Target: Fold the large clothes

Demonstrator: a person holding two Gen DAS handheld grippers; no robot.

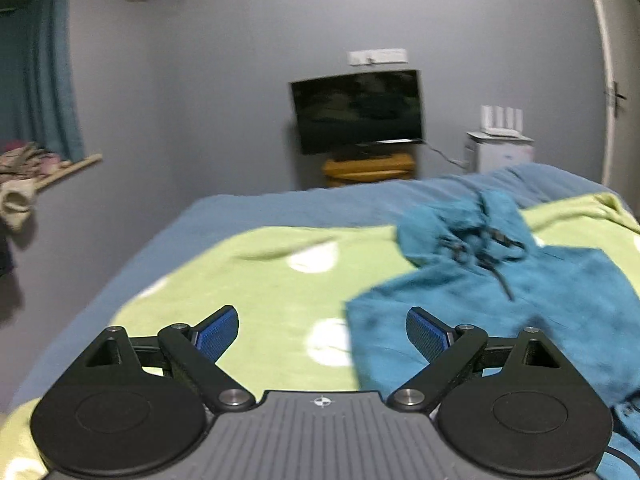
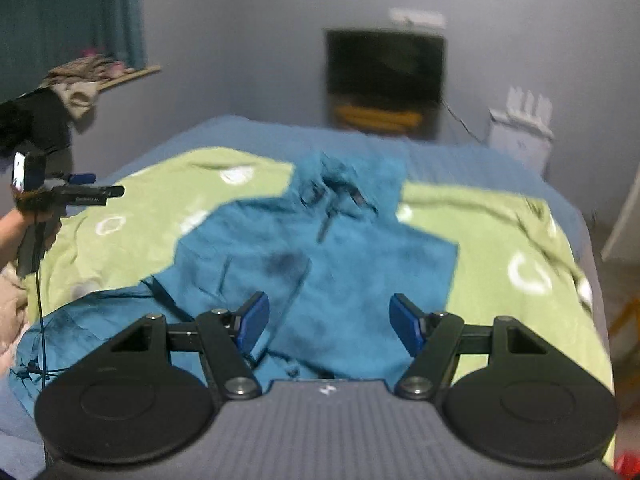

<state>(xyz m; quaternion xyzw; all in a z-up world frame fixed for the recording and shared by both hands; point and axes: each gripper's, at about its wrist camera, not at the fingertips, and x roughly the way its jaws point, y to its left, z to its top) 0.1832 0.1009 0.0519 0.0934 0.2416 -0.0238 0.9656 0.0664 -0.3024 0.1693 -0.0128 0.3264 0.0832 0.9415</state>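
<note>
1. My left gripper (image 1: 322, 334) stands wide apart over the green blanket (image 1: 248, 280), gripping nothing.
2. My right gripper (image 2: 329, 326) is spread too, hanging empty above the cloth.
3. The teal hoodie (image 2: 320, 256) lies on the blanket, hood toward the far wall, sleeves partly folded in.
4. The pictures are blurred.

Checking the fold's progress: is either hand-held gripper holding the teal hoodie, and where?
Neither. Left hand-held gripper and right hand-held gripper are open; hoodie lies loose.
</note>
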